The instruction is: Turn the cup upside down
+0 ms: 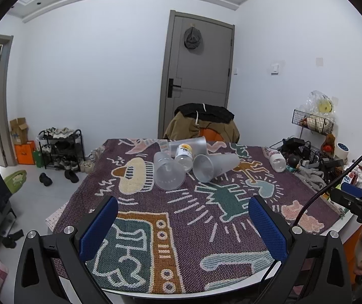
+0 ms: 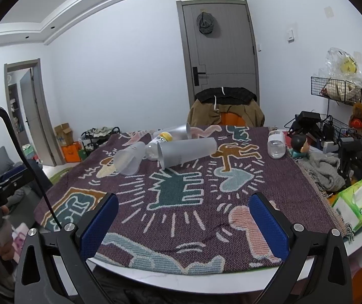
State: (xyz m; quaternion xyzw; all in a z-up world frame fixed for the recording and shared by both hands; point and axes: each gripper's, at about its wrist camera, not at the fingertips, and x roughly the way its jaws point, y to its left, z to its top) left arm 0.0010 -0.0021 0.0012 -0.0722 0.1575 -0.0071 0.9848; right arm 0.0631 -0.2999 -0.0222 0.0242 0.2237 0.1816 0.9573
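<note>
Three frosted plastic cups lie on their sides on the patterned tablecloth point(image 1: 206, 217). One cup point(image 1: 168, 173) point(image 2: 128, 160) is on the left, one point(image 1: 215, 167) point(image 2: 187, 152) on the right, and a third point(image 1: 188, 144) point(image 2: 175, 131) behind them. A clear bottle with a yellow cap point(image 1: 184, 155) point(image 2: 158, 144) lies between them. My left gripper point(image 1: 183, 230) is open and empty near the table's front edge. My right gripper point(image 2: 183, 228) is open and empty, also near the front edge, well short of the cups.
A second clear bottle point(image 2: 276, 145) lies at the right of the cloth. Clutter fills the right side: a grey cloth point(image 2: 320, 169), tissue pack point(image 2: 358, 202), wire racks point(image 2: 338, 91) and a figurine point(image 2: 300, 145). A chair with jackets point(image 1: 201, 124) stands behind the table.
</note>
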